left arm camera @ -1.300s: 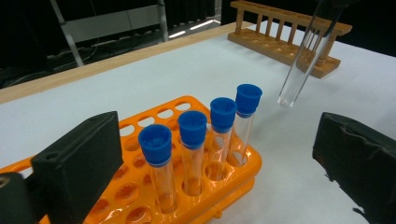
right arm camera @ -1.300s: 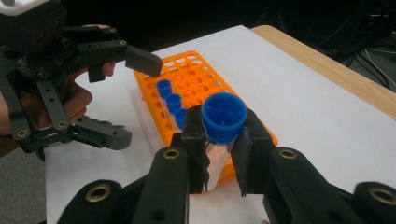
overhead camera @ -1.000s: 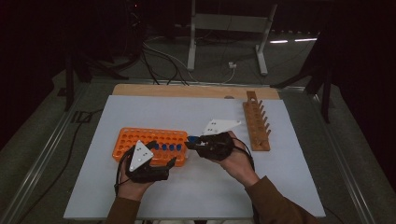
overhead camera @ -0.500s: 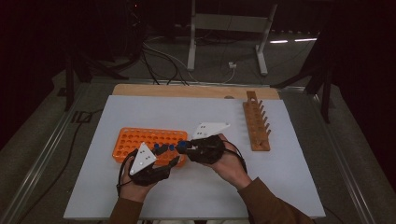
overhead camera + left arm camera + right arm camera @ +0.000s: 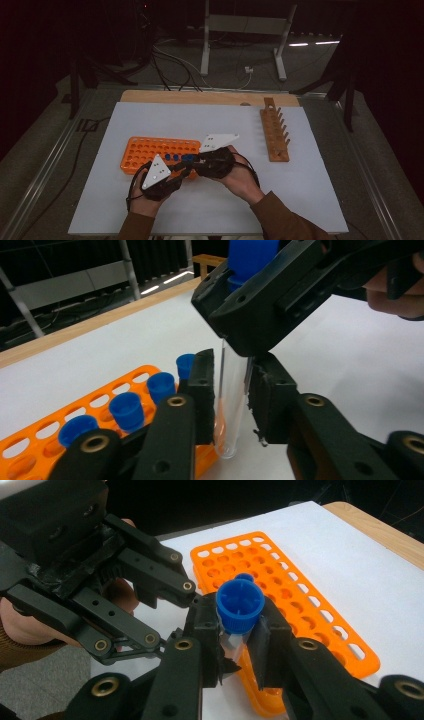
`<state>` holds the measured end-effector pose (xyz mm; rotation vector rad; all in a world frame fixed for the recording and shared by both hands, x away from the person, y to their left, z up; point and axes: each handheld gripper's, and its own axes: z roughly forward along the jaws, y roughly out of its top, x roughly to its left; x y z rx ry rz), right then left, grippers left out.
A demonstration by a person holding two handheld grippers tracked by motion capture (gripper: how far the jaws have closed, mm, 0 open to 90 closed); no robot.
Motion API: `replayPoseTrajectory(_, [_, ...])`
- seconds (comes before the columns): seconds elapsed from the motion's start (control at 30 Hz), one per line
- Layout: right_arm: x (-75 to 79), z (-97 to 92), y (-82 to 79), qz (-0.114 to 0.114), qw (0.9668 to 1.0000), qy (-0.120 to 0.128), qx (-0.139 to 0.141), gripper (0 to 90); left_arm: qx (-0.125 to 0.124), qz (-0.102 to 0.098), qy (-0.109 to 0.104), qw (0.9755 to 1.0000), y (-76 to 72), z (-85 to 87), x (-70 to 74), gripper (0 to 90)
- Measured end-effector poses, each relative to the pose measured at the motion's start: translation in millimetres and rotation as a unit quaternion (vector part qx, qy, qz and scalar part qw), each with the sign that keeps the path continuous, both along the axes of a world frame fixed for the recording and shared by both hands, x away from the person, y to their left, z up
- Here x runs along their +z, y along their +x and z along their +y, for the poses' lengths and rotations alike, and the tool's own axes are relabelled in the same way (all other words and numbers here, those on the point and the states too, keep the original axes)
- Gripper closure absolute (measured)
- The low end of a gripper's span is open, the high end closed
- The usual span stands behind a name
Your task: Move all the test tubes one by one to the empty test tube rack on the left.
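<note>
A clear test tube (image 5: 232, 415) with a blue cap (image 5: 240, 604) stands upright just off the near right end of the orange tube rack (image 5: 150, 152). My right gripper (image 5: 239, 619) is shut on the tube right under the cap. My left gripper (image 5: 234, 365) has just been closing, and its pads now press on the glass lower down. In the high view the left gripper (image 5: 181, 172) and right gripper (image 5: 197, 162) meet tip to tip at the rack's near right corner. Several blue-capped tubes (image 5: 127, 407) stand in the rack.
A wooden peg rack (image 5: 275, 132) lies on the right side of the white board (image 5: 300, 195). A wooden strip (image 5: 200, 97) runs along the board's far edge. Cables and a metal stand lie on the floor beyond.
The right gripper has come a little left and toward the left gripper with the tube. The left gripper's jaws have closed around the tube's glass body.
</note>
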<state>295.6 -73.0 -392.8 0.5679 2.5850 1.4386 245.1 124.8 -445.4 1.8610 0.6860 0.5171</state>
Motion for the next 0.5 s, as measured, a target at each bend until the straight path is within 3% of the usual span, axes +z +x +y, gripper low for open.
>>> replayPoseTrajectory(0.23, [0.2,0.3,0.1,0.0,1.0,0.002,-0.002,76.0,0.001,-0.004,0.0,1.0,-0.4,-0.1,0.3,78.1])
replayPoseTrajectory(0.5, [3.6,-8.9,3.7,0.0,0.9994,0.027,-0.02,54.1,0.019,0.001,-0.011,0.9998,2.4,7.6,-1.3,78.3])
